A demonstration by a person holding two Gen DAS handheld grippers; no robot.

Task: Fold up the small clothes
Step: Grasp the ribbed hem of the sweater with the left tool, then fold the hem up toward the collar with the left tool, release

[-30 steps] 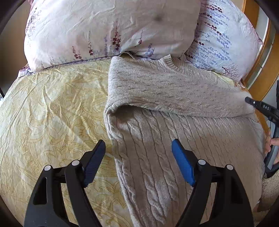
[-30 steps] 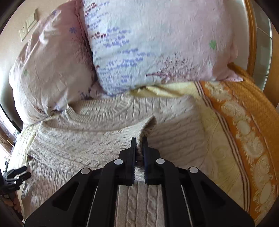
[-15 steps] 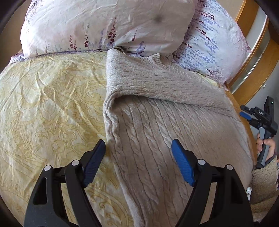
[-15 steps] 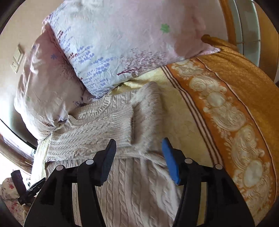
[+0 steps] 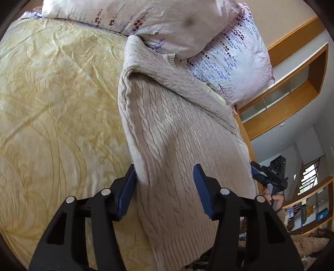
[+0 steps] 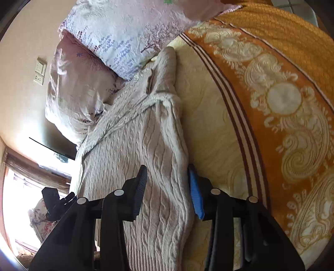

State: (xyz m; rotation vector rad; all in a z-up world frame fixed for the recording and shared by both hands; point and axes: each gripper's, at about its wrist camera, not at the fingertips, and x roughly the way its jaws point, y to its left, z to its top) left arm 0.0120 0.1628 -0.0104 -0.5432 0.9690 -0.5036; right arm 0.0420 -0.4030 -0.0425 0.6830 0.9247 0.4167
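A beige cable-knit sweater (image 5: 177, 129) lies flat on the bed, both sleeves folded across its chest, its collar under the pillows. It also shows in the right wrist view (image 6: 146, 150). My left gripper (image 5: 165, 183) is open and straddles the sweater's left edge low on the body. My right gripper (image 6: 167, 183) is open and straddles the sweater's right edge near the hem. The right gripper (image 5: 269, 177) shows at the far side in the left wrist view, and the left gripper (image 6: 56, 200) shows small in the right wrist view.
Two floral pillows (image 5: 167, 18) (image 6: 129, 35) lean at the head of the bed. A yellow patterned sheet (image 5: 52, 114) covers the bed, with an orange patterned blanket (image 6: 281, 93) on the right. A wooden headboard (image 5: 296, 87) stands behind.
My right gripper let go of the sleeve, opened and pulled back down to the sweater's right edge. My left gripper moved down along the left edge toward the hem.
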